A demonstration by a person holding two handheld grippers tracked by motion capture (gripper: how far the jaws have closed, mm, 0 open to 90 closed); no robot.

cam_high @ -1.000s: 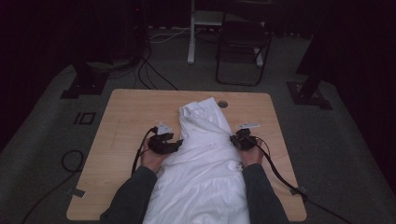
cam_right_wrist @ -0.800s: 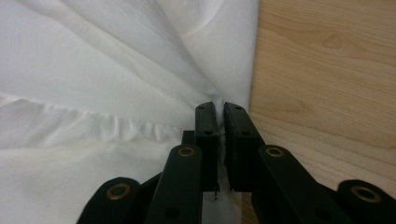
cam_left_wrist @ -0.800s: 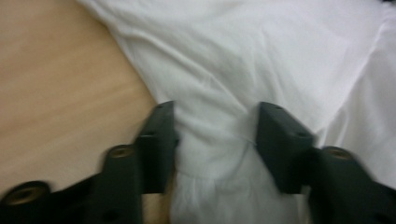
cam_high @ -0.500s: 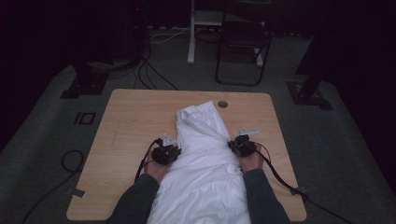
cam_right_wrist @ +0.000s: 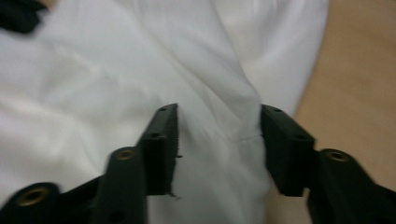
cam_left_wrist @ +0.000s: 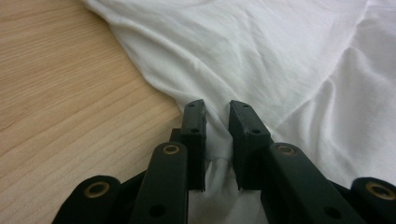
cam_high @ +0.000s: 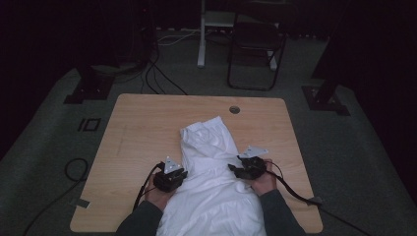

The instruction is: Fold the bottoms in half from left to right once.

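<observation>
At the near edge of the table (cam_high: 123, 147), a white garment (cam_high: 216, 196) lies in a long heap running from the person's side out toward the middle, its far end bunched just short of a round hole (cam_high: 234, 109) in the tabletop. Since 1 second ago the cloth has been drawn toward the near edge, and both hands have pulled back with it.

The left gripper (cam_high: 169, 178) sits at the garment's left edge, jaws narrow and pinching a fold of the fabric. They closed within the last second and have held steady since.

The right gripper (cam_high: 244, 172) is at the right edge. Its jaws have just been opening: they stand apart with cloth between them but unpressed.

My reading: the right side has been let go for a fresh grasp, while the left holds the garment in place.
</observation>
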